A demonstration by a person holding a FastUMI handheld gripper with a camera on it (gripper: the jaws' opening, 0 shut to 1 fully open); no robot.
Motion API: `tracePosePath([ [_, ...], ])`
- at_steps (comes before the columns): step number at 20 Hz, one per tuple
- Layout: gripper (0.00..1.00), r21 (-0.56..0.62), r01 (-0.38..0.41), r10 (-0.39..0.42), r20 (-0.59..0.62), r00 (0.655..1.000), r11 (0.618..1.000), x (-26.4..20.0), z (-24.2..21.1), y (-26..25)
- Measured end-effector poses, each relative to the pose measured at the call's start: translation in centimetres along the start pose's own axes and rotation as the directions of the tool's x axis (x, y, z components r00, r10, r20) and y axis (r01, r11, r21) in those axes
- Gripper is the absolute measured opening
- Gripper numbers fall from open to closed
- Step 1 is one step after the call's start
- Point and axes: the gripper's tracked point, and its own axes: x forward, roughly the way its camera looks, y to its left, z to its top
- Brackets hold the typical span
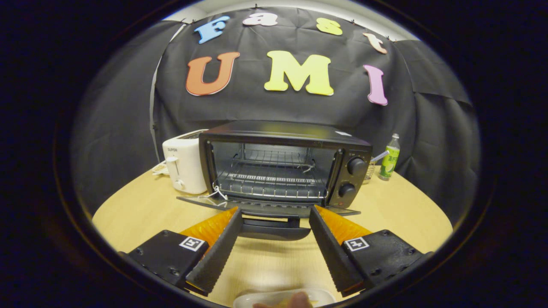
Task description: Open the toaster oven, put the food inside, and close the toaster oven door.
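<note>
Closest in, a pale plate (274, 296) with a bit of food (295, 300) on it is sitting on the wooden table (406, 214), below the gripper (274, 209), whose fingers are standing wide apart, gripping nothing. Between their tips, the toaster oven (284, 164) door handle (274, 229) is lying lowered, the rack showing. A white toaster (184, 162) and green bottle (389, 158) are flanking it.

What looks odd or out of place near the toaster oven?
A white string hangs loose at the toaster oven opening's corner, onto the lowered door. Otherwise nothing stands out. The gripper is open, fingertips flanking the door handle.
</note>
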Motion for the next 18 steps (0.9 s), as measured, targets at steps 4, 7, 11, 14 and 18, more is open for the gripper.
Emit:
tracePosePath([
  [4, 1.00, 0.020, -0.035, 0.037, -0.078, 0.996, 0.999, -0.4, -2.3, 0.0],
  [7, 1.00, 0.040, -0.047, 0.051, -0.130, 0.990, 0.998, -0.4, -3.9, 0.0],
  [11, 1.00, 0.070, -0.063, 0.073, -0.150, 0.986, 0.995, -1.4, -4.3, 0.3],
  [14, 1.00, 0.073, -0.056, 0.065, -0.131, 0.989, 0.996, -3.3, -3.4, -0.3],
  [18, 1.00, 0.070, -0.052, 0.056, -0.053, 0.997, 0.996, -7.9, -1.3, -0.8],
])
